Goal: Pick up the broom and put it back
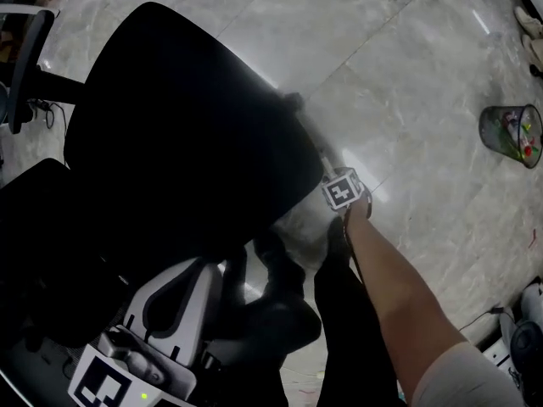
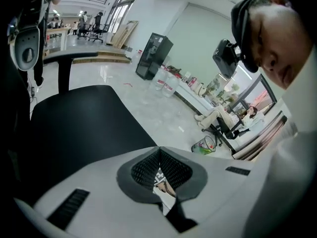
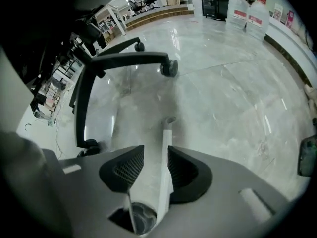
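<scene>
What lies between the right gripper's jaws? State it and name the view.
The broom handle runs between the right gripper's open jaws, close against one of them, unclamped. The right gripper view shows it.

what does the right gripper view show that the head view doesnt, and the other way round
Only the right gripper view: the right claw with its jaws apart and the white broom handle running between them, not squeezed; a chair's wheeled base; water jugs by the far wall.
Only the head view: the person's right arm and the chair's black backrest.
Both: the glossy grey floor and the right claw, though the head view catches only its marker cube from above.
</scene>
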Demonstrator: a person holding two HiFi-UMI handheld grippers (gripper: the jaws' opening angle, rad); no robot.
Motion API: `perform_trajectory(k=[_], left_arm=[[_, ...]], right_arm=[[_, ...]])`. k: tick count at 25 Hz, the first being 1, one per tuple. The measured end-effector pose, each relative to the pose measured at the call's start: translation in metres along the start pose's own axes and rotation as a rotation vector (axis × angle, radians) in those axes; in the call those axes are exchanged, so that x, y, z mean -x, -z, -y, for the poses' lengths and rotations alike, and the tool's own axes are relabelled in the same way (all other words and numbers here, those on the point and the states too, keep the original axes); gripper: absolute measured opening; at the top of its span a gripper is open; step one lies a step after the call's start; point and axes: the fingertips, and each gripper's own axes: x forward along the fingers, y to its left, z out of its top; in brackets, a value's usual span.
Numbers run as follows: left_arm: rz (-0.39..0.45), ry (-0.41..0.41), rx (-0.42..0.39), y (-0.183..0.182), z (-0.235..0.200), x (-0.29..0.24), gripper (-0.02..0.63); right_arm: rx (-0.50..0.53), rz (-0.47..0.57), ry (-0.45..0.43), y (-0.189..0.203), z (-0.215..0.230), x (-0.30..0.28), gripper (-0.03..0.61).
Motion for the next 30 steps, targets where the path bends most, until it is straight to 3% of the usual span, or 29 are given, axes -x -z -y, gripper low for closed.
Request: perform_trajectory(k=[5,11,16,30], left_arm=[[-0.038,0.017,0.014,-0.005,-0.032,-0.024,0.008],[-0.085,-0.002,-0.093,-0.006,-0.058,-0.068,0.008],[-0.127,-0.038,-0.13,-0.003,-0.075,-0.103,0.008],[-0.167,-0.076,-0.178,0.013,-0.088,-0.135,0.008]], right_arm=[[-0.048,-0.029,0.036,0.012,0.025,-0.058,0.143],[-0.045,-0.07,0.065,0.01,0.027,-0.082,0.143],[-0.012,-0.059,0.136,0.014,0.032,-0.083,0.093],[-0.036,-0.007,0.123,0.01,0.031,-0.055,0.087]])
